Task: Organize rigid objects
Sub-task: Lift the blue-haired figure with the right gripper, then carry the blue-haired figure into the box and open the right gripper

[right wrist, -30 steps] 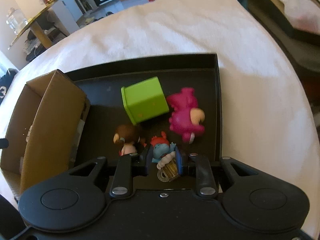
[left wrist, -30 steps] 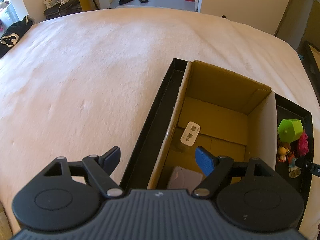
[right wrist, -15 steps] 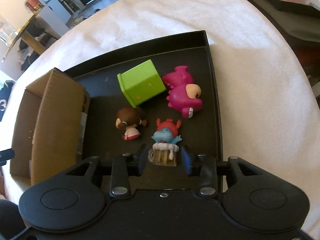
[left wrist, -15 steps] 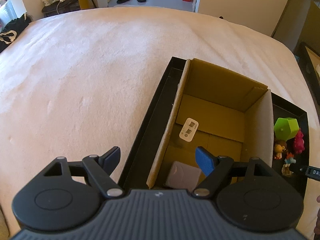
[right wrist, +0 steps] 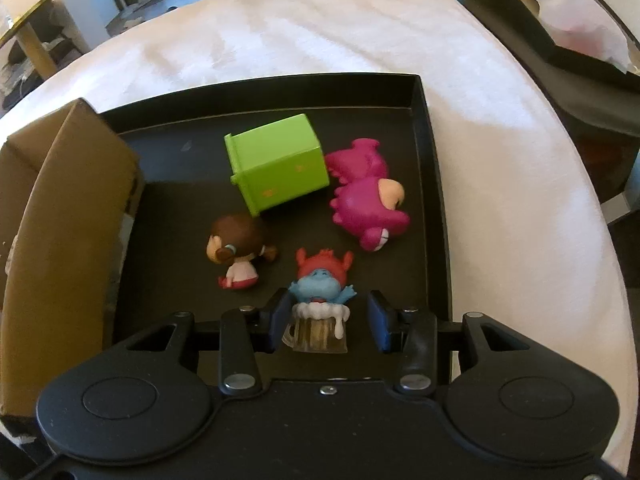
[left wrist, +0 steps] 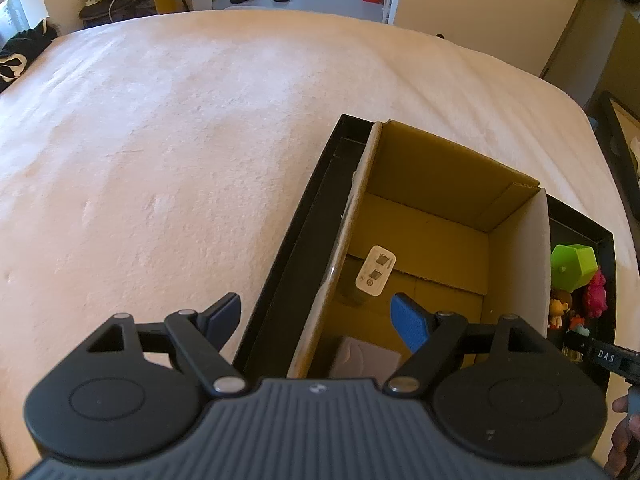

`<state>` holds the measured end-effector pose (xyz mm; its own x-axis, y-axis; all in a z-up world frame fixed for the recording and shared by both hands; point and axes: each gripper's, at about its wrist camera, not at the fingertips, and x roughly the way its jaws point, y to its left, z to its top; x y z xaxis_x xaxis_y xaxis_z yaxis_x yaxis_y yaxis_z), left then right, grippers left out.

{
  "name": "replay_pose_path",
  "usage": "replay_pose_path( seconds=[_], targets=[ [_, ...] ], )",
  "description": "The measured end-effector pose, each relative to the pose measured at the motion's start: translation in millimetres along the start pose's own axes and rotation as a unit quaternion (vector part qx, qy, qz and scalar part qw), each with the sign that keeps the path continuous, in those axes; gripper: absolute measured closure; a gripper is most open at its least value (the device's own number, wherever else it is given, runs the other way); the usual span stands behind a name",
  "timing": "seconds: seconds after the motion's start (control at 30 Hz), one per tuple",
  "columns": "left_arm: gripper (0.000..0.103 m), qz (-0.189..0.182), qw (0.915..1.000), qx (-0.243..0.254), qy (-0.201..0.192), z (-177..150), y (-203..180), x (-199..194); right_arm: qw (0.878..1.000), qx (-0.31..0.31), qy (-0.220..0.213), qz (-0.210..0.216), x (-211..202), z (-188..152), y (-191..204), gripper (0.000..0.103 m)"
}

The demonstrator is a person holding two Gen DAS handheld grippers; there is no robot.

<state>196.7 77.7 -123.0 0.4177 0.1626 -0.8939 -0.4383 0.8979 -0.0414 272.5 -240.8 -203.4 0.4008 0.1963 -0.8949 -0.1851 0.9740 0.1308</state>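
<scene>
A blue figure with red hair in a beer mug (right wrist: 320,300) stands upright on the black tray (right wrist: 434,200). My right gripper (right wrist: 328,312) straddles it, jaws opening; the left pad is close to the mug handle and the right pad stands clear of it. Beyond it are a brown-haired doll (right wrist: 238,248), a green cube (right wrist: 278,168) and a pink dinosaur (right wrist: 368,204) lying on its side. My left gripper (left wrist: 316,316) hangs open and empty over the left wall of the cardboard box (left wrist: 440,184), which sits in the same tray (left wrist: 304,220).
Inside the box lie a white labelled item (left wrist: 376,276) and a pale packet (left wrist: 368,358). The tray rests on a white blanket-covered bed (left wrist: 160,160). Another dark tray with tissue paper (right wrist: 576,28) sits off the bed at the far right.
My right gripper's jaws have spread off the blue mug figure, which now stands free on the tray, and the gripper has drawn back a little. The left gripper stays open.
</scene>
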Motion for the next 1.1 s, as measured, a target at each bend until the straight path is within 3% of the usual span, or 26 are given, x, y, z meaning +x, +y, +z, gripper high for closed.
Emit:
replay_pose_path(
  seconds=[0.5,0.6,0.73,1.1],
  targets=[
    [0.022,0.001,1.0000,-0.002,0.002,-1.5,4.5,2.9,1.000,-0.010,-0.008,-0.015,4.1,-0.9,8.3,0.057],
    [0.022,0.006,1.0000,-0.002,0.000,-2.7,5.3,2.6,1.000,-0.016,-0.012,-0.017,3.7,-3.6,15.0,0.065],
    [0.022,0.012,0.9999,-0.003,0.004,-5.4,5.1,1.9,1.000,-0.006,-0.011,0.009,-1.0,-5.5,15.2,0.065],
    [0.022,0.030,0.9995,0.008,-0.007,-14.4,1.6,-9.4,0.996,0.001,-0.067,0.057,-49.8,-4.9,8.6,0.065]
  ],
)
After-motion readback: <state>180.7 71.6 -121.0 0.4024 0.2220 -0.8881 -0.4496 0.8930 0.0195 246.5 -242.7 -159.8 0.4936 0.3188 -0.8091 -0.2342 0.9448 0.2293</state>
